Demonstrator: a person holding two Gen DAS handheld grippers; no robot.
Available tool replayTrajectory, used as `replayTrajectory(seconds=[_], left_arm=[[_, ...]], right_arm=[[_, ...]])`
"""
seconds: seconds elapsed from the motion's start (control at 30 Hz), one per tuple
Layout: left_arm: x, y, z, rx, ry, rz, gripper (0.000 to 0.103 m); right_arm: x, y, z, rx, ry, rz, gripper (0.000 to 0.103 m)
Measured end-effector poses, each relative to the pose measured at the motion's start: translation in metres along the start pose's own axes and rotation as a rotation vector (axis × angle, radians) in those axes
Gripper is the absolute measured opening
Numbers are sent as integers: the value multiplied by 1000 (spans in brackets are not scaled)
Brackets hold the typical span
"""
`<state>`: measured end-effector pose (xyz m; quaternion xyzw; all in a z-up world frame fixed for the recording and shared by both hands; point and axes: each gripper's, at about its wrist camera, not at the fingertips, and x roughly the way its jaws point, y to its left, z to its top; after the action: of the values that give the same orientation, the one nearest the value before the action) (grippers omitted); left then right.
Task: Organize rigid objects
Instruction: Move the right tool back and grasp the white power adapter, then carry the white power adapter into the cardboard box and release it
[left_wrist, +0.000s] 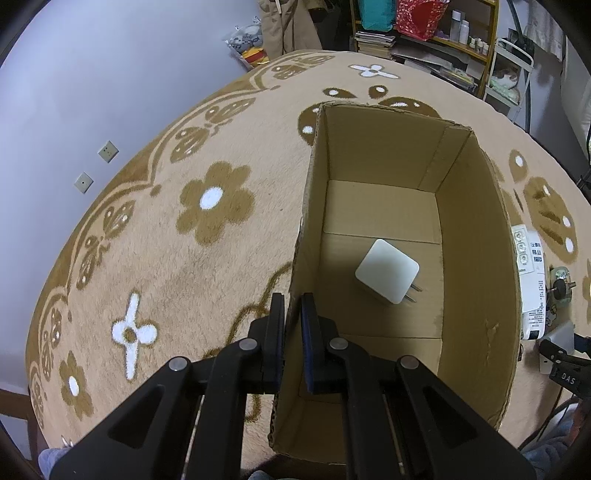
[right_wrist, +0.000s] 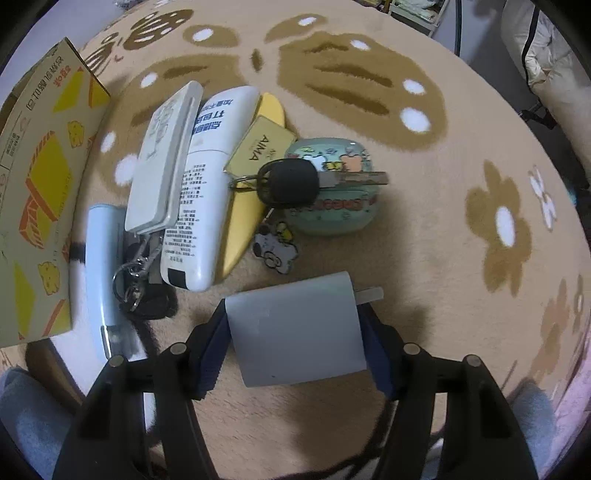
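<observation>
My left gripper (left_wrist: 293, 306) is shut on the left wall of an open cardboard box (left_wrist: 480, 258), one finger inside and one outside. A white plug charger (left_wrist: 386, 271) lies on the box floor. My right gripper (right_wrist: 295, 332) is shut on a grey plug charger (right_wrist: 295, 328), prongs pointing right, just above the rug. Ahead of it lie a black key (right_wrist: 291, 182) on a green case (right_wrist: 332, 210), a gold AIMA tag (right_wrist: 260, 147), a white tube (right_wrist: 207, 184), a white remote (right_wrist: 166, 158) and a pale blue stick (right_wrist: 99, 273).
The floral rug (left_wrist: 184, 258) covers the surface. The box's printed outer wall (right_wrist: 40, 192) stands left of the object pile. A key ring with clips (right_wrist: 133, 277) and a cartoon charm (right_wrist: 275, 251) lie among the items. Shelves (left_wrist: 424, 37) stand at the back.
</observation>
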<state>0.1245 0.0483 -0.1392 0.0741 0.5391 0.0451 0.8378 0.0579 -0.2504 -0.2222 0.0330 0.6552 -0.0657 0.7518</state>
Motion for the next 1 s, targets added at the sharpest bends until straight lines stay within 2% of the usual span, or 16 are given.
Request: replayTrajectory(seconds=[0.27,0.4,0.53,0.67,0.83,1.0], left_arm=[[0,1,1,-5,2,-4,8],[0,1,1,-8,2,-4,8],[1,2,1,-11,2,-6,8],[1,1,1,-5,2,-2,8],[0,0,0,-1,1,1,8],[0,0,-1,0,1,2,8]], right_arm=[[-37,2,15,44,-92,-24,70],[-58,-8,17,84,-165,13,70],[-76,-2,19,73,-205,-4,70],[-94,-12,24,75,-274,36,70],[-112,1,38,48,-374,90,70],[-120,15,45,38,-425,114,70]])
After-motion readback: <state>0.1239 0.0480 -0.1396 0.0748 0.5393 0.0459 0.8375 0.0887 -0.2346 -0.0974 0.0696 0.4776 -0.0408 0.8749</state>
